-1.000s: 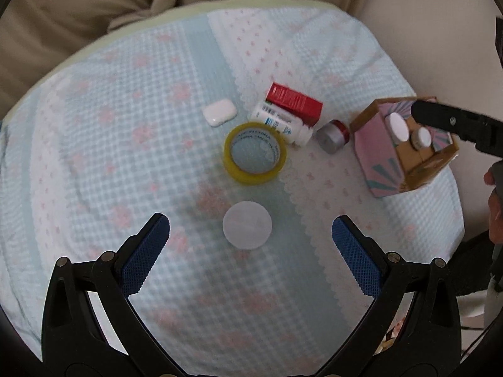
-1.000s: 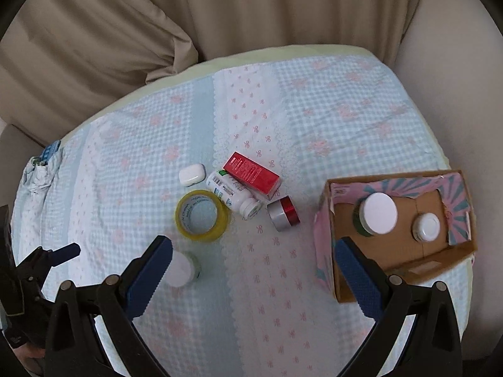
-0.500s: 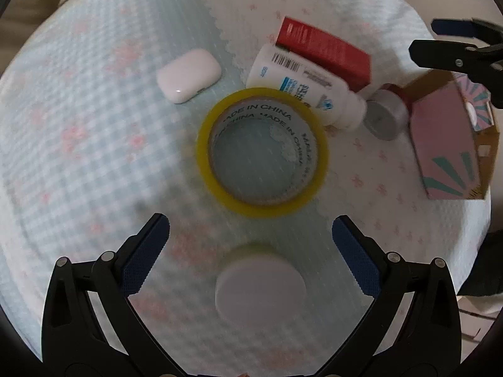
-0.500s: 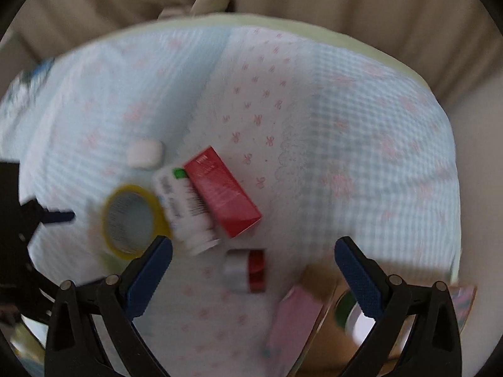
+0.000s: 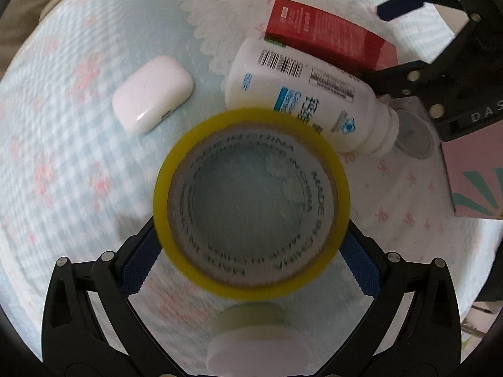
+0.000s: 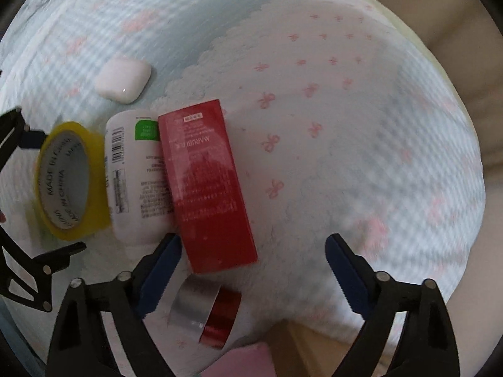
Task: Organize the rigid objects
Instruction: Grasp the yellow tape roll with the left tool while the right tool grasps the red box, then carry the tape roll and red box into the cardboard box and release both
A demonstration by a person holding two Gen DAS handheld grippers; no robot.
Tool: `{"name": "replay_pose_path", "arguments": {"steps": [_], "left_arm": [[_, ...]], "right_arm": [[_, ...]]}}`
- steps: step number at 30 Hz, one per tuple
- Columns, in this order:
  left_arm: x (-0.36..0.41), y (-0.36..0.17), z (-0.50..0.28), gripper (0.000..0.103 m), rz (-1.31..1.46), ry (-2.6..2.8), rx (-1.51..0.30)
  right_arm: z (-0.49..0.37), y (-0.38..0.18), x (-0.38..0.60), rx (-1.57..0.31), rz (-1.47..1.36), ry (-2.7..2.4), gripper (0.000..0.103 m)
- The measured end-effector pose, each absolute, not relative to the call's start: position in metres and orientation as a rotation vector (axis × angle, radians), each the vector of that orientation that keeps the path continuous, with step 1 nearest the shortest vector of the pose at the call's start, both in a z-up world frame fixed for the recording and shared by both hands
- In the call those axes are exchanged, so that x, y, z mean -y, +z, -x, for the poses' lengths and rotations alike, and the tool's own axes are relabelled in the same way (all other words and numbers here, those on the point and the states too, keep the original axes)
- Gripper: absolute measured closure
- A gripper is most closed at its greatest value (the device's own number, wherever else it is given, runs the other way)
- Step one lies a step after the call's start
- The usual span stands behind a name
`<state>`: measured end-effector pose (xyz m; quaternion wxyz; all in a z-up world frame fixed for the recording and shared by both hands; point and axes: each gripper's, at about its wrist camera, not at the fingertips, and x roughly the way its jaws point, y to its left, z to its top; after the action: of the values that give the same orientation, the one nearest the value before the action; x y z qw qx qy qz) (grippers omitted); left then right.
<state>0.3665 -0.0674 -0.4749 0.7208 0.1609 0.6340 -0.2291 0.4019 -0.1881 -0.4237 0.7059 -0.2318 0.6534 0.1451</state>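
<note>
A yellow tape roll (image 5: 251,202) lies flat on the checked cloth; my left gripper (image 5: 251,262) is open with its blue pads on either side of the roll's near half. The roll also shows in the right wrist view (image 6: 67,179). A white bottle (image 5: 309,94) and a red box (image 6: 204,185) lie side by side. My right gripper (image 6: 251,267) is open, low over the near end of the red box, with a silver-and-red jar (image 6: 206,312) lying between its fingers. A white-lidded jar (image 5: 253,342) stands close under the left gripper.
A white earbud case (image 5: 153,94) lies left of the bottle. A pink cardboard box (image 5: 474,182) stands at the right; its corner shows in the right wrist view (image 6: 248,361). Beige cushions surround the round cloth-covered surface.
Both grippers have dropped and moved forward. The left one has come around the tape roll, passing the white-lidded jar. The right one has swung from the cardboard box to the red box.
</note>
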Motion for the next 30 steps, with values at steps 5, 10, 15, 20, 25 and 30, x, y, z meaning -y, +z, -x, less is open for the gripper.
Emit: {"name": "replay_pose_path", "arguments": {"steps": [5,10,15,20,25,30], "left_arm": [[0.084,-0.484,-0.376,0.0,-0.377,-0.487,-1.389],[0.105,-0.487,-0.386,0.003,-0.421,-0.488,-1.352],[0.117,-0.488,-0.386,0.006,-0.435,-0.49,-1.332],[0.119,-0.484,-0.387,0.006,-0.419,-0.481,-1.324],[0.127,-0.472,-0.385,0.006,-0.415,-0.471,-1.311],[0.121,-0.45,-0.383,0.006,-0.402,-0.466,-1.278]], "right_arm": [[-0.416,-0.439,0.175,-1.479,0.598,0.389,0.021],[-0.431,-0.444,0.163,-1.5,0.628,0.476,0.034],[-0.446,-0.452,0.152,-1.537,0.613,0.528,0.059],[-0.439,-0.453,0.135,-1.52,0.623,0.504,0.065],[-0.439,-0.451,0.136,-1.51,0.597,0.453,0.065],[-0.426,-0.434,0.154,-1.482,0.545,0.376,0.065]]}}
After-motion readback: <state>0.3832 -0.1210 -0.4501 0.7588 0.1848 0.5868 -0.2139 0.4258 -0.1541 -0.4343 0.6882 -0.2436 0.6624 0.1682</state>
